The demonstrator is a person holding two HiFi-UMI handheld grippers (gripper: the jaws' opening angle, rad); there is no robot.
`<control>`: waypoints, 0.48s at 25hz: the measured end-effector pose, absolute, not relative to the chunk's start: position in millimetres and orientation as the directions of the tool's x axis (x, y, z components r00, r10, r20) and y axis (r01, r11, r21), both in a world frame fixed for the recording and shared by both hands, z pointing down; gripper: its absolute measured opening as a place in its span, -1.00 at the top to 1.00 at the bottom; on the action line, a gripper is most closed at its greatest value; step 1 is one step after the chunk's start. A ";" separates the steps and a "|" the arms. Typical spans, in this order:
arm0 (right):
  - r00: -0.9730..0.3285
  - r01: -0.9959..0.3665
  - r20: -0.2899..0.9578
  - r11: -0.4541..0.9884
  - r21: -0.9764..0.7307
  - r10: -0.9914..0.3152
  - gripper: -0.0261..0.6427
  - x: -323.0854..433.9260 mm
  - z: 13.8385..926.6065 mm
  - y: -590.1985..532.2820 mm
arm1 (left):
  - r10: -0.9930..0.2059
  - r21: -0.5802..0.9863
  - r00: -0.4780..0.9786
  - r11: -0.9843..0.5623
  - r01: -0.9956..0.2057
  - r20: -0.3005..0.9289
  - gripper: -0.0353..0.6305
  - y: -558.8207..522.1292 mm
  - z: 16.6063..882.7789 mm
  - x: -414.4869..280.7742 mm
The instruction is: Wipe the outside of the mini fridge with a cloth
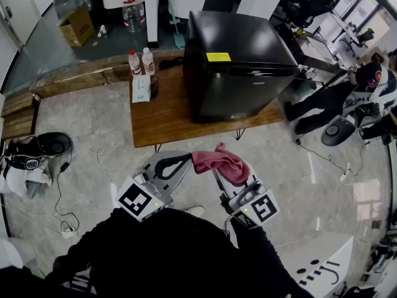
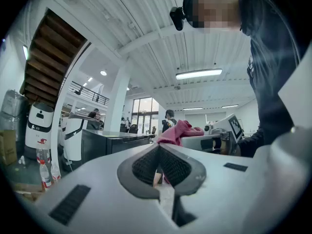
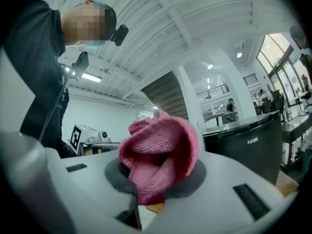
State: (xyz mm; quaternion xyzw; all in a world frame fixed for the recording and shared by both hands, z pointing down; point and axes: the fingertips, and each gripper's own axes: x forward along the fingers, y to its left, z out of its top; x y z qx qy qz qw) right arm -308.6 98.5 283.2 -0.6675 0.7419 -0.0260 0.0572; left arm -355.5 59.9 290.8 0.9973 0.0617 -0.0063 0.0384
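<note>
Ok so quick read on where you're at: your right gripper is clamped down on the pink cloth, and the cloth is bunched into a wad that spills out over the jaw tips, so there's plenty of fabric out front to meet the surface first (good, imo you want cloth touching the door, not plastic). Your left gripper has its jaws closed tip to tip with nothing in them, so it's prob just along for the ride or spare for steadying. The mini fridge sits on the wooden table, front face toward you, and both tools are on the door side of the fridge, well apart from it and off the table edge, so no wiping contact yet afaict. The bottles stand off the fridge's left side, clear of your path. Pose-wise you've got both grippers tucked close to your body, side by side, noses aimed at the fridge and tipped upward, cloth side lined up roughly w/ the fridge front. My guess is the next bit is reaching the right one fwd.
</note>
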 end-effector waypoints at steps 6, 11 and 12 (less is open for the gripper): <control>-0.095 -0.989 -0.057 0.101 -0.104 -0.994 0.69 -322.8 276.8 94.7 | 0.115 0.069 0.993 -0.991 0.116 -0.018 0.88 55.1 289.6 -371.0; -0.083 -0.986 -0.057 0.090 -0.141 -0.995 0.69 -328.7 279.6 85.3 | 0.109 0.083 0.994 -0.990 0.110 -0.014 0.88 44.5 293.3 -384.4; -0.076 -0.985 -0.048 0.083 -0.148 -0.996 0.69 -329.2 282.2 81.7 | 0.108 0.086 0.994 -0.990 0.109 -0.014 0.88 41.3 294.1 -386.6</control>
